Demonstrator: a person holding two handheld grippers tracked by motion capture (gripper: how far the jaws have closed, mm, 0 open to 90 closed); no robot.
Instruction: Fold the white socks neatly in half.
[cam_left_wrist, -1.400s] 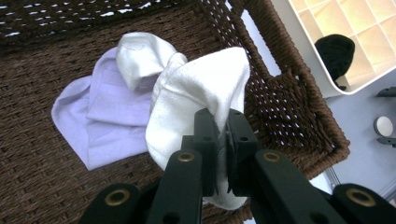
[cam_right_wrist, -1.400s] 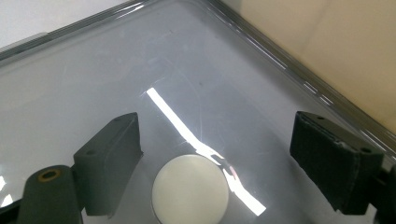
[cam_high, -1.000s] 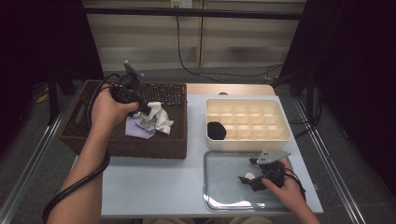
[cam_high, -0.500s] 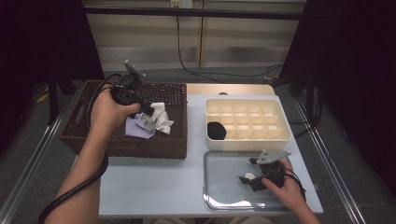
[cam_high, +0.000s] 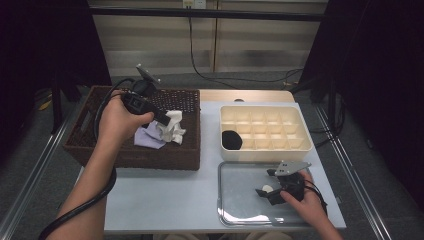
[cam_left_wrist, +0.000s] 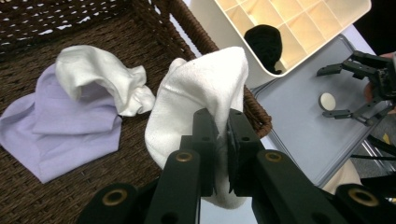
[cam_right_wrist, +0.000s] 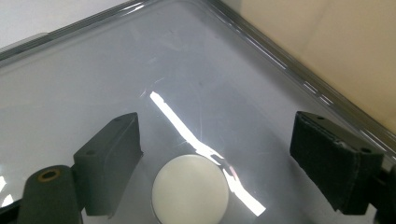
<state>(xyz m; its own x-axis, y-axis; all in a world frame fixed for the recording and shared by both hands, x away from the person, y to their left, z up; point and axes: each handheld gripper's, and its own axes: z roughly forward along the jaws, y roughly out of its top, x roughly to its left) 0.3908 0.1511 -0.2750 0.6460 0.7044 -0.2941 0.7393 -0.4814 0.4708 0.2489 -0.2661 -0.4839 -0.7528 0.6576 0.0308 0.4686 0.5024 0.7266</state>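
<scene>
While clamped only on a fold near the basket rim, item exposed to several faults:

Left tongs (cam_left_wrist: 222, 140): clenched on white cloth (cam_left_wrist: 201, 93), jaws pinching a thin fold; bulk of cloth hanging below and beside the jaws.
White cloth, position: lifted above the right wall of the wicker basket (cam_left_wrist: 210, 51), close to the rim.
Risk, slip: shallow pinch on soft fabric; likely to slide free if swung quickly.
Risk, snag: trailing hem may catch on rough wicker and drag out of the grip.
Lilac cloth (cam_left_wrist: 70, 126): lying on basket floor, a second white cloth (cam_left_wrist: 100, 74) crumpled upon it; apart from the held piece, unlikely to be dragged along.
Right tongs (cam_right_wrist: 217, 163): released, jaws wide, straddling a white disc (cam_right_wrist: 190, 189) on the metal tray (cam_right_wrist: 116, 60); not touching it.
Risk, disc: smooth tray, flat disc; apt to skid or escape if the jaws close off-centre.
Compartment box (cam_high: 265, 127): on the table (cam_high: 160, 195), one black item (cam_high: 231, 139) in a near cell; possible knock if cloth sweeps low over it.
</scene>
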